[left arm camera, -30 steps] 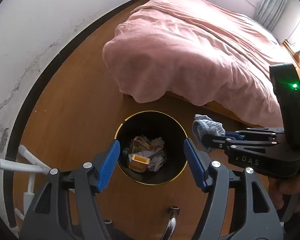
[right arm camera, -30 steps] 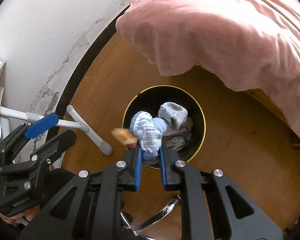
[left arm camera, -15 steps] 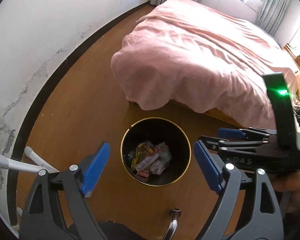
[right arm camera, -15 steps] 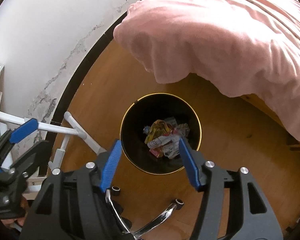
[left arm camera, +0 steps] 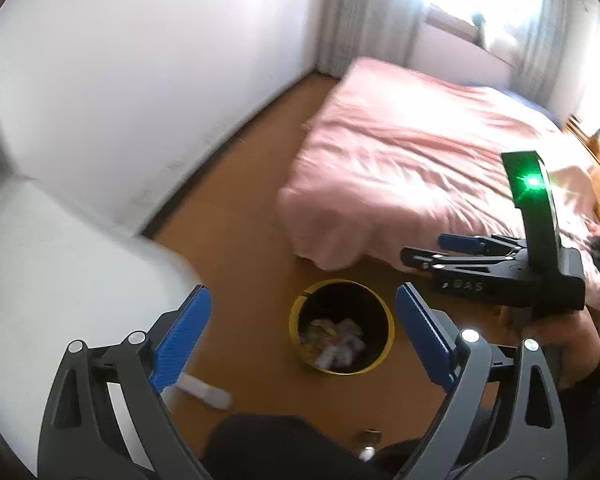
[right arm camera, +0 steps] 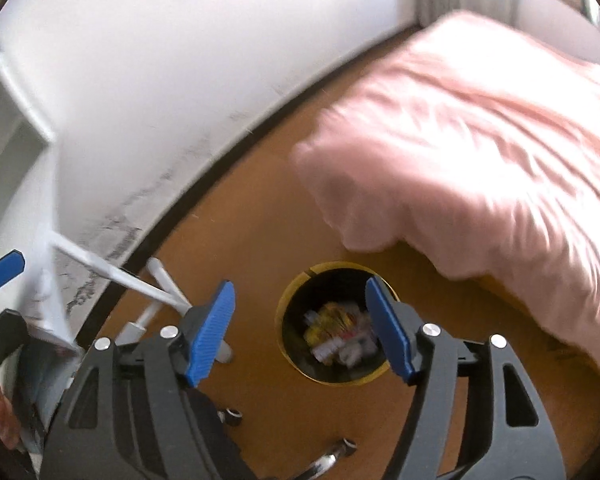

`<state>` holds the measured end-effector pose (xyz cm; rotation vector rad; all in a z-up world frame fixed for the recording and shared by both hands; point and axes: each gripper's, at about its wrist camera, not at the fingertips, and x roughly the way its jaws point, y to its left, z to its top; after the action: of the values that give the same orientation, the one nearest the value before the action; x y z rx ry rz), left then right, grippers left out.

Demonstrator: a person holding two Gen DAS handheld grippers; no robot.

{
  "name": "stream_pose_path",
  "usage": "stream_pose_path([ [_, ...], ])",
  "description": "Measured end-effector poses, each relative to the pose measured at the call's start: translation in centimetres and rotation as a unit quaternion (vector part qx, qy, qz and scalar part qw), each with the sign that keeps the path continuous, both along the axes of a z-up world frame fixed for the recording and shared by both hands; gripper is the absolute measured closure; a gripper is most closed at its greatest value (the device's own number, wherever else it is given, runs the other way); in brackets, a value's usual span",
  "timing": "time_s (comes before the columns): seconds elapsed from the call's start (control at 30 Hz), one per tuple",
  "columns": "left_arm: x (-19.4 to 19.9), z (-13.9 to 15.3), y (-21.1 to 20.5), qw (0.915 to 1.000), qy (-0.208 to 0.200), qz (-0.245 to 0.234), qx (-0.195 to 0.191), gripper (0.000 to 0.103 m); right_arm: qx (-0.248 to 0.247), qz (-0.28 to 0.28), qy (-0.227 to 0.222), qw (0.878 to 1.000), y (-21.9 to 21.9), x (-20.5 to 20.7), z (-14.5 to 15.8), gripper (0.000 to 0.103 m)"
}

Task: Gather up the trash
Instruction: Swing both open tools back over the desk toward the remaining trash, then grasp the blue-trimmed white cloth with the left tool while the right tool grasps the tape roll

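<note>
Wall (left arm camera: 148, 92): white, ran along the left, with a dark skirting at the floor (left arm camera: 236, 248).
White frame (right arm camera: 112, 274): stood against the wall at left (blurred in both views).
Left gripper (left arm camera: 302, 338): fingers spread wide, held nothing.
Trash bin (left arm camera: 340, 326): black with a yellow rim, stood on the wooden floor near the bed's corner, framed between the left gripper's blue pads (left arm camera: 182, 338).
Trash (right arm camera: 338, 334): crumpled paper and wrappers lay inside the bin.
Right gripper (right arm camera: 302, 334): also wide, empty, above the bin.
Bed (left arm camera: 412, 160): pink cover, filled the right.
</note>
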<state>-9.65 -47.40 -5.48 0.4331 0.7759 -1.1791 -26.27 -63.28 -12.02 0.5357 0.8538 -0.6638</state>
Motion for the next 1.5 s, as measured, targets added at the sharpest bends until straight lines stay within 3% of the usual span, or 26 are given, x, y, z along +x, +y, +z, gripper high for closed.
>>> stream_pose_path([
  [0.1,3.0,2.2,4.7,0.9980,-0.035,0.052,-0.006,0.012,-0.014,0.051,-0.022,0.998,3.0,3.8,2.7,0.035],
  [0.2,7.7,3.6,10.9,0.9895,-0.067,0.128,-0.001,0.012,-0.019,0.120,-0.039,0.992,7.0,8.9,4.4,0.035],
  [0.3,13.1,3.8,17.7,0.9710,-0.086,0.222,0.013,0.012,-0.015,0.188,-0.045,0.981,11.2,14.3,5.2,0.035],
  [0.37,16.9,3.4,22.6,0.9534,-0.089,0.287,0.028,0.012,-0.009,0.226,-0.046,0.973,14.1,17.7,5.4,0.035],
  [0.47,21.2,2.7,28.3,0.9301,-0.081,0.357,0.035,0.012,-0.005,0.279,-0.049,0.959,18.8,22.7,5.9,0.035],
  [0.57,24.6,1.6,32.2,0.9139,-0.064,0.399,0.037,0.012,-0.001,0.328,-0.050,0.943,23.1,27.1,6.3,0.035],
  [0.67,26.9,0.6,33.7,0.9111,-0.043,0.409,0.030,0.012,0.010,0.369,-0.049,0.928,26.9,31.4,6.2,0.035],
  [0.9,30.1,-1.6,33.4,0.9191,-0.034,0.391,0.032,0.013,0.014,0.409,-0.044,0.911,32.0,37.0,6.0,0.035],
  [0.97,30.5,-2.1,33.7,0.9211,-0.020,0.388,0.022,0.029,0.009,0.419,-0.041,0.907,33.2,38.2,5.9,0.036],
  [1.03,30.5,-2.1,34.4,0.9236,-0.005,0.383,0.017,0.072,0.005,0.427,-0.039,0.904,34.1,39.2,5.7,0.037],
  [1.07,30.2,-1.9,34.7,0.9227,-0.004,0.385,0.018,0.080,0.004,0.430,-0.036,0.902,34.8,39.9,5.6,0.039],
  [1.13,29.6,-1.5,35.7,0.9168,-0.012,0.399,0.021,0.087,0.004,0.438,-0.032,0.898,35.7,40.7,5.4,0.045],
  [1.33,27.2,-0.2,40.1,0.9045,0.004,0.426,0.003,0.088,-0.012,0.462,-0.006,0.887,39.3,43.6,4.0,0.067],
  [1.5,26.0,-0.8,42.2,0.8998,0.024,0.436,-0.005,0.088,-0.037,0.460,0.007,0.887,40.7,45.4,3.3,0.073],
])
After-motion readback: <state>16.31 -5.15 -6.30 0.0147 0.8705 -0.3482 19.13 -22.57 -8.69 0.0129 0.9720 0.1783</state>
